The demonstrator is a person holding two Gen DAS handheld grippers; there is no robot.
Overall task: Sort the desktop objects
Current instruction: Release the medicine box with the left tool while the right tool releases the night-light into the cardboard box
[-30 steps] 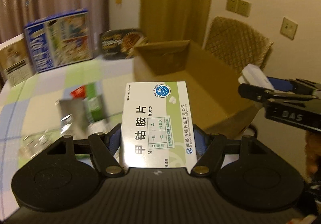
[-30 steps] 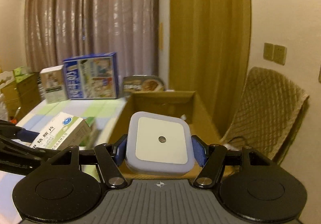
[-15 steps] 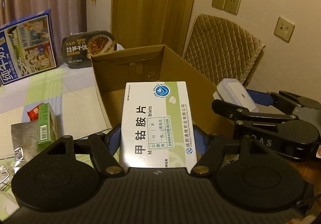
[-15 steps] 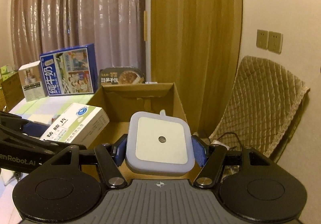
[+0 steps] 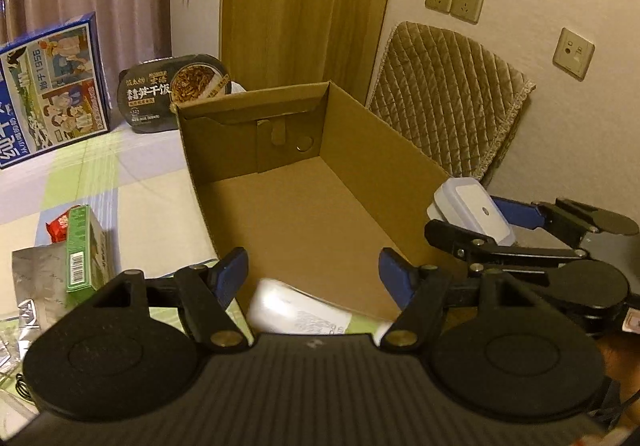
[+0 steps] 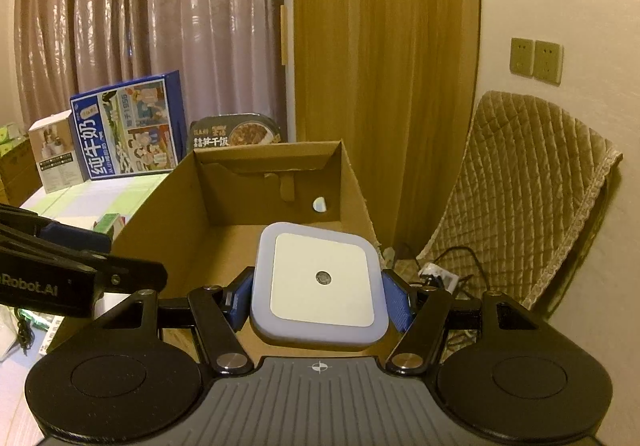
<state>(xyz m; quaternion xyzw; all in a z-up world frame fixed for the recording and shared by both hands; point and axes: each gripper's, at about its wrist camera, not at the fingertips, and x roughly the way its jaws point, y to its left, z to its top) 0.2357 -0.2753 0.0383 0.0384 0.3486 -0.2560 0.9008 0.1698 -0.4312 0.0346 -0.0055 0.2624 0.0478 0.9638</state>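
Note:
An open cardboard box [image 5: 304,186] stands on the table, and it also shows in the right wrist view [image 6: 256,214]. My left gripper [image 5: 312,272] is open above the box's near end. The white and green medicine box [image 5: 312,316] is blurred just below the fingers, inside the cardboard box's near end. My right gripper [image 6: 320,296] is shut on a white square night light [image 6: 320,282] and holds it over the box's right wall. The right gripper [image 5: 492,230] with the night light [image 5: 472,208] also shows in the left wrist view.
A green carton [image 5: 84,246], a red packet [image 5: 56,226] and foil wrappers [image 5: 36,282] lie left of the box. A blue milk carton [image 5: 48,90] and a black meal tray [image 5: 176,92] stand at the back. A quilted chair [image 5: 448,98] is at the right.
My left gripper has opened and the medicine box has dropped out of it into the cardboard box. Both grippers have moved closer over the box. The right one still holds the night light.

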